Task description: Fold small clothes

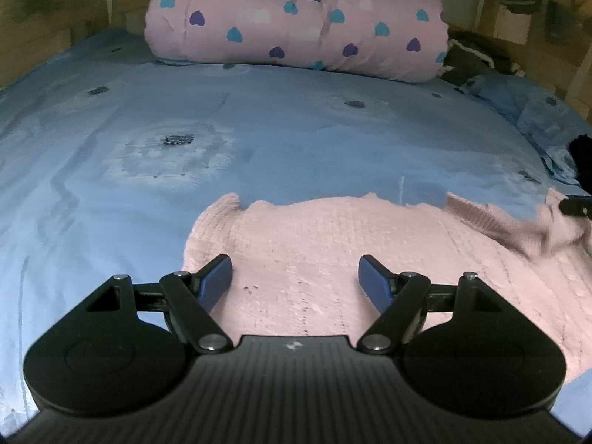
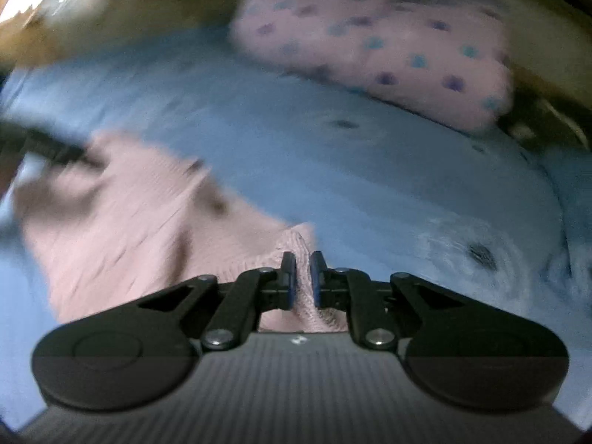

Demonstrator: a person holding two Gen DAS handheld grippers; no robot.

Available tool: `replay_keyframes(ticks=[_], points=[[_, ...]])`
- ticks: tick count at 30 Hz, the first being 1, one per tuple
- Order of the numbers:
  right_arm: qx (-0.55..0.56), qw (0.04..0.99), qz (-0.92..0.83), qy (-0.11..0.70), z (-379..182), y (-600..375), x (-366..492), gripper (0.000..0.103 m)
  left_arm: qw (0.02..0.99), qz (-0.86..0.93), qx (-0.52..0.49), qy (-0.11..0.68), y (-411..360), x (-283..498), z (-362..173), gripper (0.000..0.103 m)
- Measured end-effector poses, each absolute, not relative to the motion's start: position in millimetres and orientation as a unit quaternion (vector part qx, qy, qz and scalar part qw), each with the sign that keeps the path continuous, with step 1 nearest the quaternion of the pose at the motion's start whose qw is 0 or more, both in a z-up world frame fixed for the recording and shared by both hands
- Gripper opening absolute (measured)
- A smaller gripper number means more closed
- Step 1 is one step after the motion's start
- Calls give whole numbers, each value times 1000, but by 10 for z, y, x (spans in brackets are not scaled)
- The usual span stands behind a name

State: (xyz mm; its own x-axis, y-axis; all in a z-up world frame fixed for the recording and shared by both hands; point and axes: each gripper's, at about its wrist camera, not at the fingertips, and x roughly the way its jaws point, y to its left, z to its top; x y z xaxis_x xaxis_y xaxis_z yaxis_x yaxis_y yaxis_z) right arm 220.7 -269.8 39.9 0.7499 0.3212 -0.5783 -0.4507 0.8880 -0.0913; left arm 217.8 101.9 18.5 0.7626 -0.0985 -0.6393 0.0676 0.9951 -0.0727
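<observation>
The pink knitted garment (image 1: 370,259) lies spread on the bed (image 1: 259,140), which has a blue sheet, and it fills the space directly in front of and under the left claw (image 1: 295,277). This claw is spread wide, its two blue fingers (image 1: 216,281) stand well apart above the knit, and nothing is between them. The right claw (image 2: 300,277) is pressed together and pinches a ribbed edge of the same garment (probably a cuff or a hem corner, the blur does not let me say which), so the cloth rises into a small peak at its fingertips. From the right claw the body of the garment runs away to the left and forward, toward the left claw, whose dark shape is only a blurred streak at the left border of the right wrist view. In the left wrist view the far edge of the garment runs across, from left to right, so its long axis seems to lie sideways in front of the left claw. I judge that the fold turns on this: the pinched edge is at the right end, the right hand is the nearer one, and it must carry that edge leftward over the flat part. A folded pink quilt with hearts (image 1: 296,18) lies well beyond, at the far end of the bed.
</observation>
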Motion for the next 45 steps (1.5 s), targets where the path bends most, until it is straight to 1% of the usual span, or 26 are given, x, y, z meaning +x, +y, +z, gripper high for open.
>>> replay_keyframes(ticks=[2, 5, 6, 8, 9, 11, 12, 13, 15, 19, 23, 27, 28, 29, 30, 34, 35, 38, 42, 43, 45], points=[[-45, 943, 138, 299, 342, -2888, 2398, 11, 938, -40, -22, 343, 1026, 2204, 173, 80], [61, 939, 34, 337, 129, -3212, 2643, 11, 938, -35, -20, 344, 1028, 2233, 158, 80], [86, 933, 16, 349, 38, -3297, 2688, 13, 938, -33, -17, 345, 1023, 2243, 152, 80], [104, 930, -7, 352, -68, -3366, 2692, 14, 937, -30, -16, 347, 1030, 2256, 137, 80], [110, 932, -10, 345, -83, -3382, 2662, 17, 937, -28, -18, 349, 1039, 2265, 131, 80], [128, 932, -14, 339, -69, -3420, 2577, 29, 936, -26, -22, 350, 1049, 2271, 126, 80], [134, 931, -18, 340, -44, -3437, 2531, 38, 936, -26, -23, 350, 1053, 2270, 129, 80], [140, 931, -21, 337, -9, -3447, 2458, 45, 936, -26, -23, 350, 1051, 2263, 132, 80], [149, 930, -11, 336, 68, -3473, 2304, 48, 937, -28, -22, 349, 1043, 2255, 139, 80], [137, 927, 28, 348, 179, -3423, 2125, 50, 936, -30, -15, 349, 996, 2227, 139, 82], [96, 931, 43, 351, 195, -3240, 2180, 50, 937, -36, -5, 347, 944, 2184, 126, 85], [93, 925, 46, 367, 122, -3084, 2407, 51, 937, -38, 3, 347, 913, 2173, 109, 86], [87, 924, 46, 371, 90, -3041, 2454, 39, 937, -39, 2, 347, 915, 2177, 112, 86], [80, 925, 45, 368, 73, -3009, 2461, 20, 937, -40, 0, 346, 923, 2180, 117, 86], [69, 928, 43, 365, 65, -2975, 2458, 13, 938, -40, -2, 345, 931, 2182, 123, 86], [56, 945, -6, 322, 85, -3004, 2370, 12, 937, -36, -7, 349, 957, 2214, 106, 86], [55, 945, -24, 321, 46, -3056, 2383, 12, 936, -34, -6, 351, 956, 2225, 92, 86], [104, 936, -22, 336, -100, -3226, 2424, 14, 935, -30, 3, 355, 930, 2247, 59, 86], [121, 937, -2, 327, -63, -3249, 2339, 21, 935, -29, 9, 355, 903, 2262, 36, 87], [128, 936, 0, 328, -31, -3259, 2313, 25, 934, -28, 9, 355, 905, 2264, 33, 87], [145, 933, -2, 331, 38, -3269, 2254, 31, 934, -27, 9, 355, 908, 2269, 29, 87]])
